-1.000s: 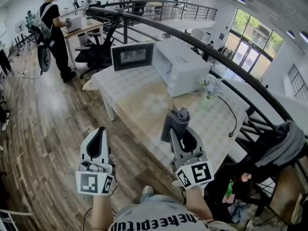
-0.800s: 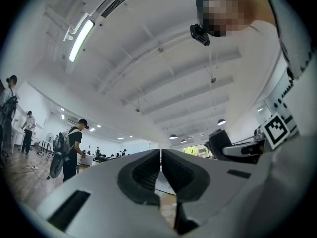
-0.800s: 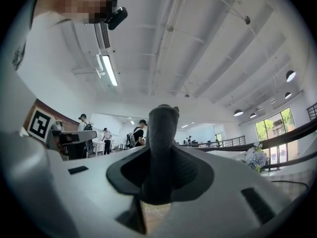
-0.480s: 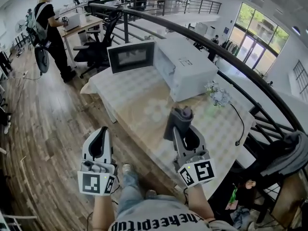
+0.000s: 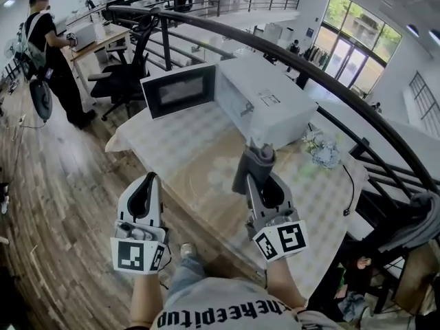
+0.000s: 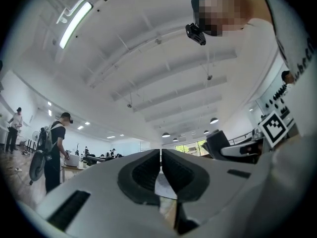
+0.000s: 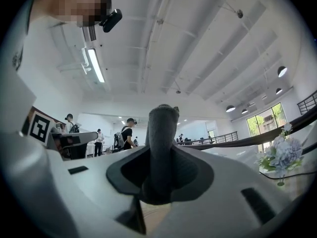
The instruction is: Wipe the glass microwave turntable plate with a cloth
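Bright, even daylight fills the head view, coming from the windows [image 5: 357, 26] far beyond the right fingers [image 5: 253, 201]. Shadows on the table [image 5: 185, 150] ahead of them are faint. Wide-angle bending curves the rail [image 5: 289, 50]. Both gripper views darken to black at the corners. A strip light [image 6: 74, 24] glares high above the left fingers [image 6: 143, 175], which are out of focus. The cloth [image 7: 161, 143] between the right fingers looks soft too.
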